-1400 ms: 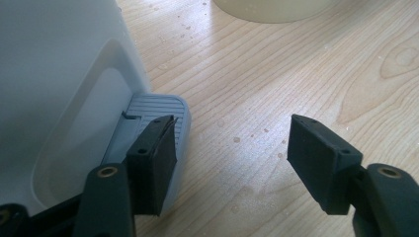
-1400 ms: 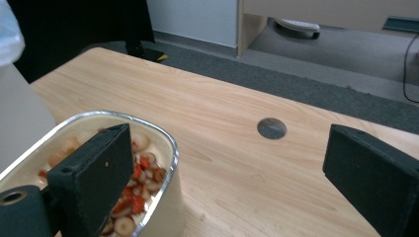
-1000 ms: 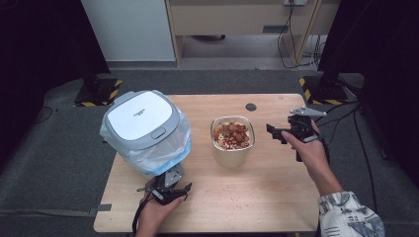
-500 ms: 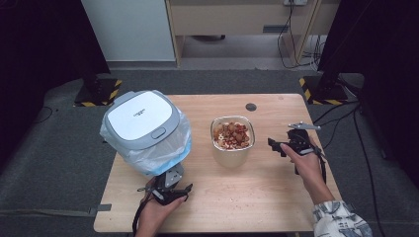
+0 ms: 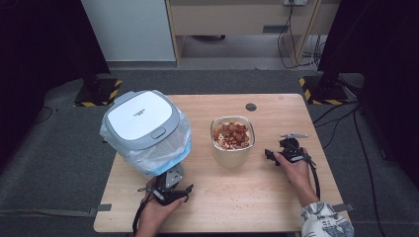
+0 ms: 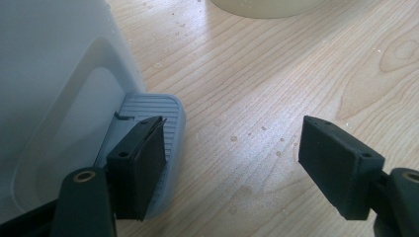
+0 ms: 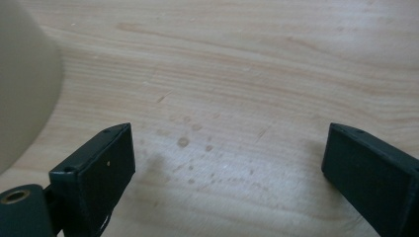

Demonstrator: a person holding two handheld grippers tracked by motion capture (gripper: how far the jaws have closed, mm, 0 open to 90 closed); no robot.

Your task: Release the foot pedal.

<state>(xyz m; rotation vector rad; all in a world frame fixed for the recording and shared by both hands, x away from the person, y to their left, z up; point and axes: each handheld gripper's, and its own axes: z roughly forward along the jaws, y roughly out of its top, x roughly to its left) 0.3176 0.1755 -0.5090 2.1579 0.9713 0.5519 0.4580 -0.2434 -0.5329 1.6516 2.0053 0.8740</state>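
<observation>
The left gripper (image 6: 232, 163) stands with its jaws wide apart and holding nothing; they have just been opening, and one jaw rests over the ribbed grey foot pedal (image 6: 148, 128) of the white-lidded grey pedal bin lined with a blue plastic bag (image 5: 146, 131). The right gripper (image 7: 227, 168) is spread and empty too, low over the pale wooden table (image 7: 247, 74) just beside the clear square tub of mixed snacks (image 5: 233, 139). A careless sideways sweep could knock the tub and spill it; pressing the pedal off-centre could tip the bin.
</observation>
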